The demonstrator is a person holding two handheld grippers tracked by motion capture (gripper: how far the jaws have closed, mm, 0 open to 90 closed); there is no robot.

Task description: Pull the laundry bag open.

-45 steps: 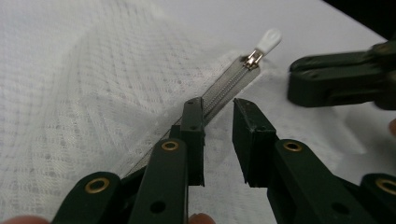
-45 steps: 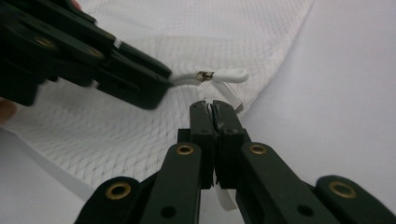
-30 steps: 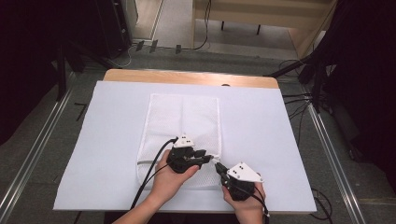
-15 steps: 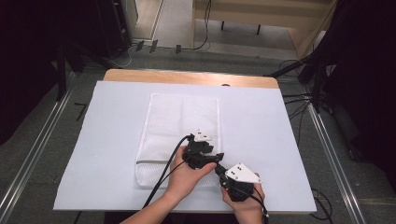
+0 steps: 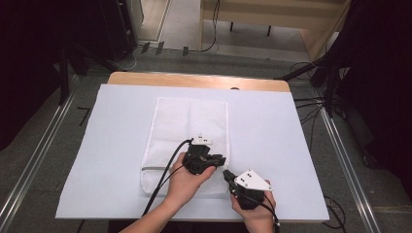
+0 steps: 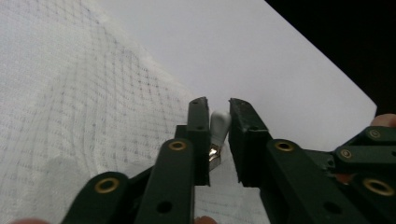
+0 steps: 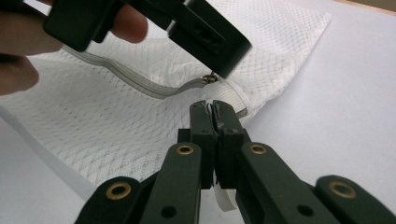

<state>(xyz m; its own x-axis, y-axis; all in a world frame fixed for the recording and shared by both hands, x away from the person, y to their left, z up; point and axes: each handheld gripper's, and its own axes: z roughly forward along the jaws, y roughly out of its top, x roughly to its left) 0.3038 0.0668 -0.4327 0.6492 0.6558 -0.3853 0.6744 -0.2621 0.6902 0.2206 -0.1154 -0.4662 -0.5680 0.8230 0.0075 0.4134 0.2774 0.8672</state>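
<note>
High view: both forearms reach in from the bottom edge, and the left gripper (image 5: 204, 158) sits just beside the right gripper (image 5: 243, 187) at the near right corner of a white mesh bag (image 5: 187, 131). The bag lies flat on a white sheet (image 5: 286, 145) that covers a wooden table (image 5: 194, 80); grey floor and cables surround it. Left gripper view has the jaws slightly apart around a white zipper pull (image 6: 219, 123); contact cannot be told. Right gripper view shows its jaws clamped together on the bag's white edge tape (image 7: 233, 100).
</note>
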